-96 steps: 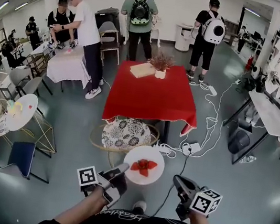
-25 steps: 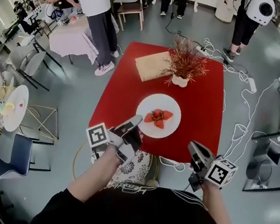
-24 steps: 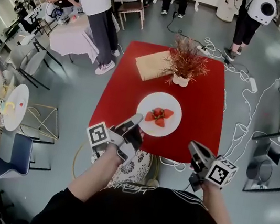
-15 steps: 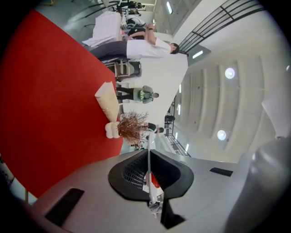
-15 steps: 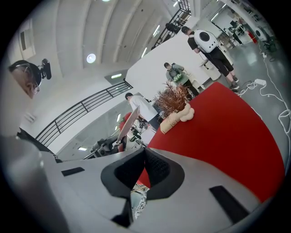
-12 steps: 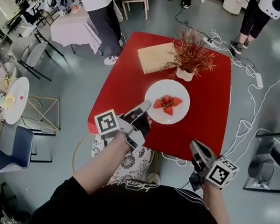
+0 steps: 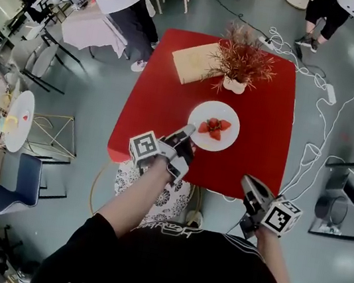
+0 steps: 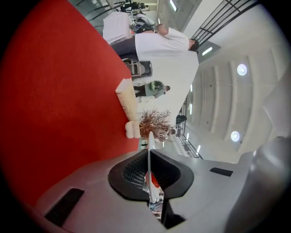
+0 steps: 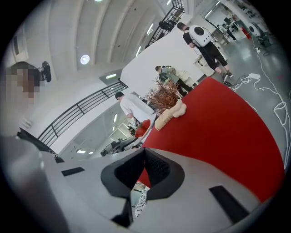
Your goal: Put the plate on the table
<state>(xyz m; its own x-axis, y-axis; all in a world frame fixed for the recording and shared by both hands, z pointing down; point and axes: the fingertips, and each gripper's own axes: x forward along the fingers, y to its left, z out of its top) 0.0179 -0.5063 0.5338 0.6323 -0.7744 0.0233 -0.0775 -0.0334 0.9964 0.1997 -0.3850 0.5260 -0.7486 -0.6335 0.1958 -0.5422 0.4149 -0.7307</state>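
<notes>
Left claw (image 7: 187, 134): clenched on the near rim of the plate (image 7: 224, 143); the thin white edge is pinched between its jaws. The plate, carrying strawberries (image 7: 215, 128), extends ahead of this claw, over the red table (image 7: 155, 93) and short of the potted plant (image 7: 242, 61). Contact with the tabletop cannot be confirmed.

Right claw (image 7: 248, 183): closed, empty, held at the table's near edge.

Judged status: carry complete; set-down and release remain.
</notes>
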